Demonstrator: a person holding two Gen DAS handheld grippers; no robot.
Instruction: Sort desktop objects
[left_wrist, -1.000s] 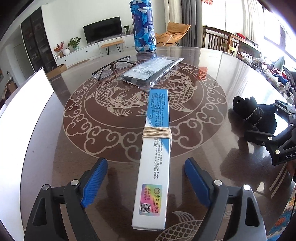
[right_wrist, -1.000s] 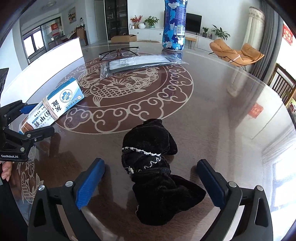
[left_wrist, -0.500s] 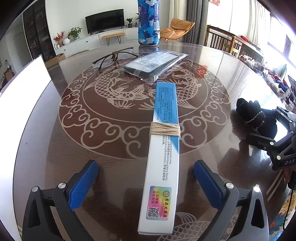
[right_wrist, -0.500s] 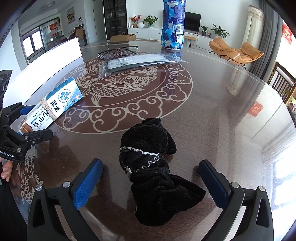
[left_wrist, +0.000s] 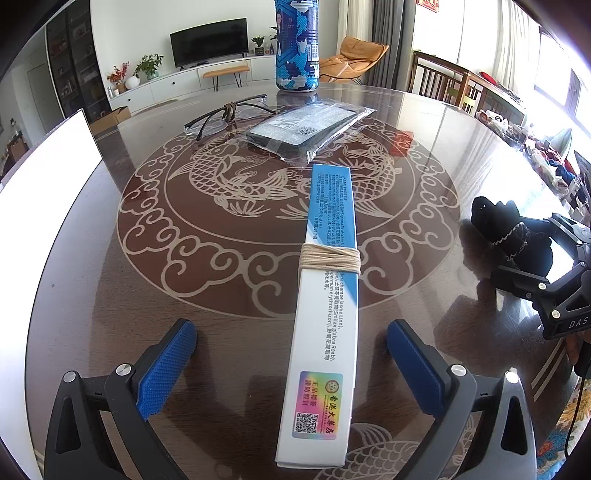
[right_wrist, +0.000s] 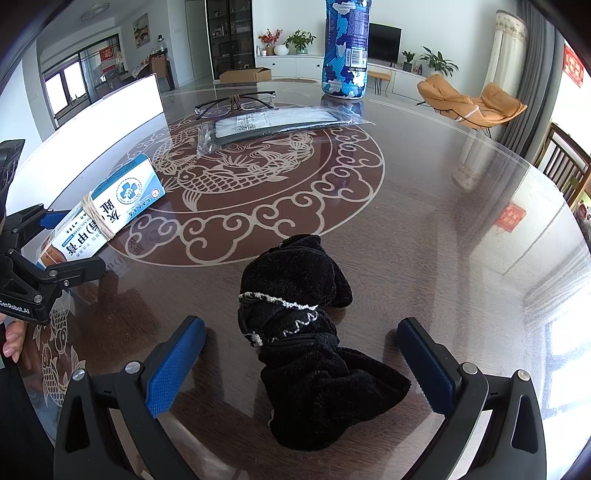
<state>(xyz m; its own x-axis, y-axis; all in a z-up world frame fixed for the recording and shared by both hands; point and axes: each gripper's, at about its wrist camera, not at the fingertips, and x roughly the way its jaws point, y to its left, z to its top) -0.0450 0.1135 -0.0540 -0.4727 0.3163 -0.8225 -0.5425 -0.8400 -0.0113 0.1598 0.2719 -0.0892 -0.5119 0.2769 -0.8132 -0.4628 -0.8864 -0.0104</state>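
Observation:
A long white and blue box with a string band around its middle lies on the round table, between the wide-apart pads of my left gripper, which is open and touches nothing. The same box shows at the left of the right wrist view. A crumpled black cloth with white stitching lies between the spread pads of my right gripper, also open. That cloth appears at the right of the left wrist view.
Farther back lie a pair of glasses, a dark item in a clear plastic bag and a tall blue patterned bottle. A white board stands along the table's left edge. The dark table bears a fish pattern.
The left gripper's jaws have spread wider around the box, which stays flat on the table. The right gripper and the black cloth have not moved.

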